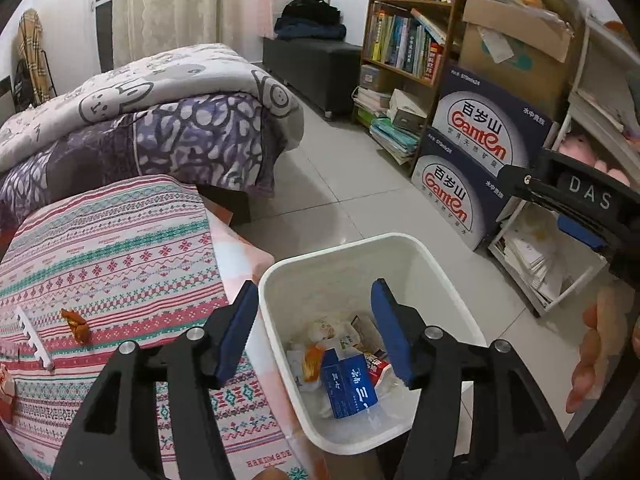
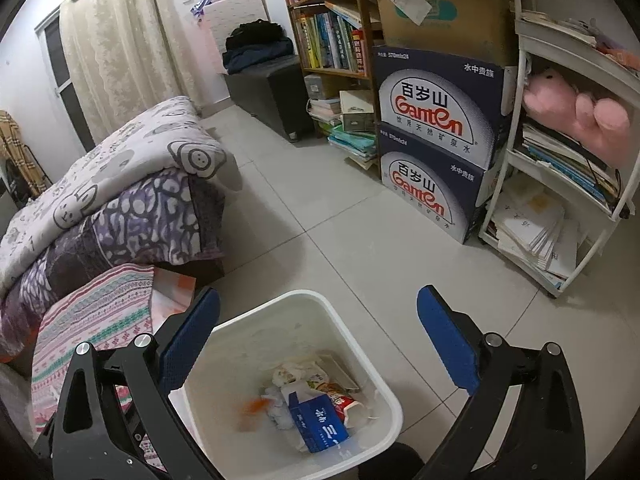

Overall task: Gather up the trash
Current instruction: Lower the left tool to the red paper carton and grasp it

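White bin beside bed edge, bare tiled floor beyond

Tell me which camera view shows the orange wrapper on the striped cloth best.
The left wrist view: the orange wrapper lies in full sight on the striped cloth. The right wrist view catches only an edge of that cloth and no wrapper on it.

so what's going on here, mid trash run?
A person holds two grippers over the white bin beside the bed. The left gripper and the right gripper are both open with nothing between the fingers. The bin already holds a blue box and crumpled wrappers. An orange wrapper lies on the patterned bedspread, not yet collected.
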{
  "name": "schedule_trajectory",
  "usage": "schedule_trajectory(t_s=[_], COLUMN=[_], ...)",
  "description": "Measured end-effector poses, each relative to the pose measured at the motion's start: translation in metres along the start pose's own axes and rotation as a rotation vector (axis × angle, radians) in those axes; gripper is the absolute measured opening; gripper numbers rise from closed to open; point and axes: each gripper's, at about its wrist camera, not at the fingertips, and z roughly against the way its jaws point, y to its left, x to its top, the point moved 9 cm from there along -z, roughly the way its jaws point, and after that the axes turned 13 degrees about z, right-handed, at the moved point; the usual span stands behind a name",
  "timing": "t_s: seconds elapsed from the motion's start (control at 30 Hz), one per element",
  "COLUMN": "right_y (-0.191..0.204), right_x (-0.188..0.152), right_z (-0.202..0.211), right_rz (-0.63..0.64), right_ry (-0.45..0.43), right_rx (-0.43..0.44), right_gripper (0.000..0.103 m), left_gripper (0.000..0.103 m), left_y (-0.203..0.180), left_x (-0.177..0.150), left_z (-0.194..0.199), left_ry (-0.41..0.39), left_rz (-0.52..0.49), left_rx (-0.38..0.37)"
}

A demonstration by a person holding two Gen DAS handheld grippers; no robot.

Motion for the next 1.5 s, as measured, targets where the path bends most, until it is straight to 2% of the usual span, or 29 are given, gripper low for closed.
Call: schedule_trajectory(t_s=[0.1,0.3,0.47,0.67,0.8,0.87,1.03,1.17,1.27,1.4,1.47,1.5], right_y=[0.013,0.059,0.111,0.168,0.198,0.211,0.237,0.251,0.260,0.270,0.274,0.276], right_x=[0.001,-0.001,-0.010,-0.027,-0.038,-0.044,-0.059,-0.069,-0.075,-0.083,-0.085,-0.087], right_z=[0.002,0.008,0.011,0.016,0.018,0.017,0.016,0.012,0.009,0.006,0.004,0.004], right_rz=[0.009,0.078,0.165,0.257,0.295,0.308,0.358,0.386,0.399,0.423,0.432,0.436], right_ry=[-0.006,-0.017,-0.005,0.019,0.037,0.055,0.080,0.100,0.115,0.128,0.131,0.132], right_rx=[0.016,0.068,0.139,0.211,0.247,0.265,0.285,0.286,0.288,0.292,0.293,0.292], right_gripper=[0.095,0.096,0.096,0.096,0.096,0.096,0.096,0.096,0.096,0.096,0.096,0.096], left_gripper=[0.064,0.075,0.080,0.087,0.092,0.097,0.097,0.097,0.097,0.096,0.083,0.079], left_y=[0.012,0.052,0.106,0.182,0.237,0.270,0.346,0.401,0.431,0.467,0.476,0.479], left_x=[0.003,0.011,0.011,0.003,-0.010,-0.020,-0.044,-0.063,-0.074,-0.088,-0.095,-0.097], left_z=[0.005,0.023,0.038,0.057,0.066,0.068,0.076,0.077,0.076,0.074,0.074,0.076], left_ry=[-0.010,-0.058,-0.069,-0.040,0.026,0.089,0.216,0.282,0.325,0.375,0.385,0.371], left_rz=[0.015,0.026,0.071,0.129,0.128,0.107,0.039,-0.026,-0.029,0.049,0.079,0.132], left_rx=[0.029,0.131,0.237,0.359,0.464,0.513,0.654,0.759,0.794,0.753,0.708,0.639])
